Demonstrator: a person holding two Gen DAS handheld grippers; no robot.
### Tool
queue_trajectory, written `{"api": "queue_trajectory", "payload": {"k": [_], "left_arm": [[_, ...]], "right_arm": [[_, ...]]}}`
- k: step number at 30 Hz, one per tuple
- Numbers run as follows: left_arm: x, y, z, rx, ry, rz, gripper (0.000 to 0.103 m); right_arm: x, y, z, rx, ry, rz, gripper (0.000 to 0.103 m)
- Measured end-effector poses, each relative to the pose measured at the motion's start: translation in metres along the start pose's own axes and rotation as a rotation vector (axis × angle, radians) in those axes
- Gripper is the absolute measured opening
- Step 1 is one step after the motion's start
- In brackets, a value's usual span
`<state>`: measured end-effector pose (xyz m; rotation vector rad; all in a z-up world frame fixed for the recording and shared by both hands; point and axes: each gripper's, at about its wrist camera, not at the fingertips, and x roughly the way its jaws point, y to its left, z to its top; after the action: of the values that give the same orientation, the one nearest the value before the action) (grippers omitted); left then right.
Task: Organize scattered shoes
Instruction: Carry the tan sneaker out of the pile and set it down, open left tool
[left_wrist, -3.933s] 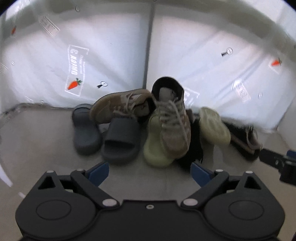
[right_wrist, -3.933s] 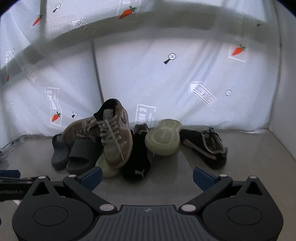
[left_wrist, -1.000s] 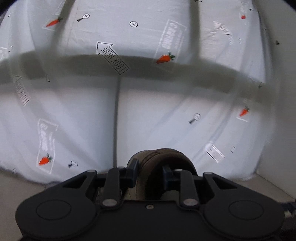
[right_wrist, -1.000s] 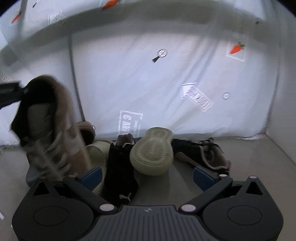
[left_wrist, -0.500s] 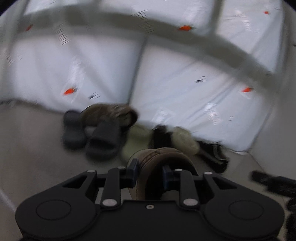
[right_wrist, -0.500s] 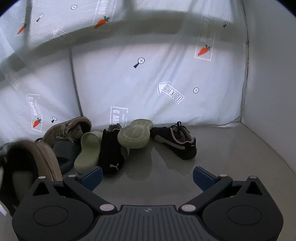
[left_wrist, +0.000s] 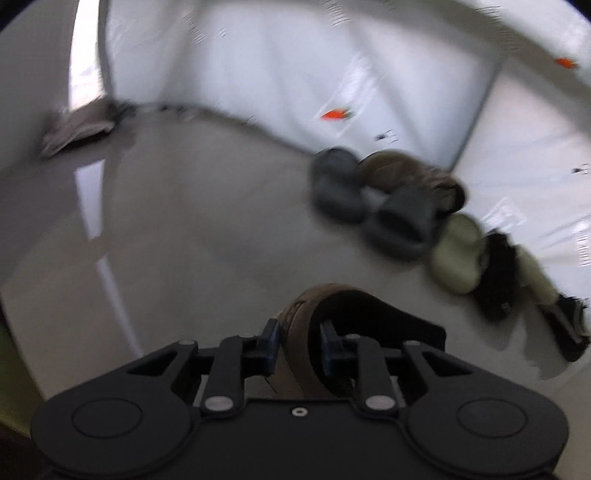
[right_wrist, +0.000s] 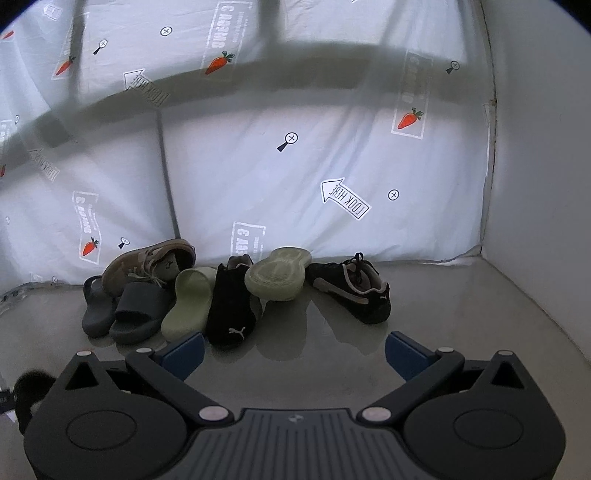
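My left gripper (left_wrist: 299, 343) is clamped on the collar of a brown lace-up sneaker (left_wrist: 303, 304), its jaws closing tighter on the rim. The shoe hangs low over the glossy floor (left_wrist: 192, 229). The other brown sneaker (right_wrist: 147, 262) lies in the pile by the sheet, on two dark grey slides (right_wrist: 138, 306). Beside them are a green slide (right_wrist: 192, 299), a black sneaker (right_wrist: 232, 299), a second green slide (right_wrist: 279, 275) sole-up, and another black sneaker (right_wrist: 351, 286). My right gripper (right_wrist: 294, 350) is open and holds nothing, short of the pile.
A white sheet (right_wrist: 295, 166) printed with carrots and arrows backs the pile. A plain white wall (right_wrist: 535, 184) closes the right side. In the left wrist view, blurred, a crumpled grey thing (left_wrist: 77, 125) lies at the far left by the sheet's edge.
The left gripper has swung down and to the left with the brown sneaker, so the pile now sits at the right of its view. The held sneaker has left the right wrist view.
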<state>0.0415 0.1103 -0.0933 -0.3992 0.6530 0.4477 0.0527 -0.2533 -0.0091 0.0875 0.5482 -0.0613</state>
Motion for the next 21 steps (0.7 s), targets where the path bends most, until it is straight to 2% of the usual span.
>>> {"api": "queue_trajectory", "payload": {"k": [4,5,7,9,11,12,13,17,21], "left_arm": [[-0.014,-0.003,-0.004,0.15,-0.081,-0.006,0.001],[-0.019,-0.005,-0.004,0.181,-0.079,-0.041,0.001],[-0.027,-0.009,-0.005,0.242,-0.064,-0.13,0.003],[-0.034,-0.017,-0.009,0.343,-0.029,-0.26,0.003],[-0.036,-0.035,-0.021,0.521,0.091,-0.445,0.009],[-0.034,-0.04,-0.022,0.55,0.118,-0.472,0.009],[-0.031,-0.052,-0.035,0.631,0.183,-0.524,0.009],[-0.019,-0.083,-0.066,0.808,0.293,-0.588,0.01],[-0.01,-0.098,-0.071,0.829,0.299,-0.581,0.01]], "right_arm": [[-0.001,0.006,-0.003,-0.008,0.021,0.017,0.103],[-0.002,0.008,-0.005,-0.014,0.028,0.022,0.103],[-0.001,0.012,-0.007,-0.016,0.046,0.036,0.103],[-0.001,0.017,-0.009,-0.014,0.065,0.055,0.103],[-0.001,0.022,-0.012,-0.023,0.077,0.067,0.103],[-0.001,0.023,-0.013,-0.024,0.078,0.068,0.103],[-0.002,0.027,-0.015,-0.033,0.087,0.077,0.103],[-0.003,0.033,-0.022,-0.038,0.111,0.081,0.103],[0.0,0.03,-0.026,-0.031,0.126,0.062,0.103]]}}
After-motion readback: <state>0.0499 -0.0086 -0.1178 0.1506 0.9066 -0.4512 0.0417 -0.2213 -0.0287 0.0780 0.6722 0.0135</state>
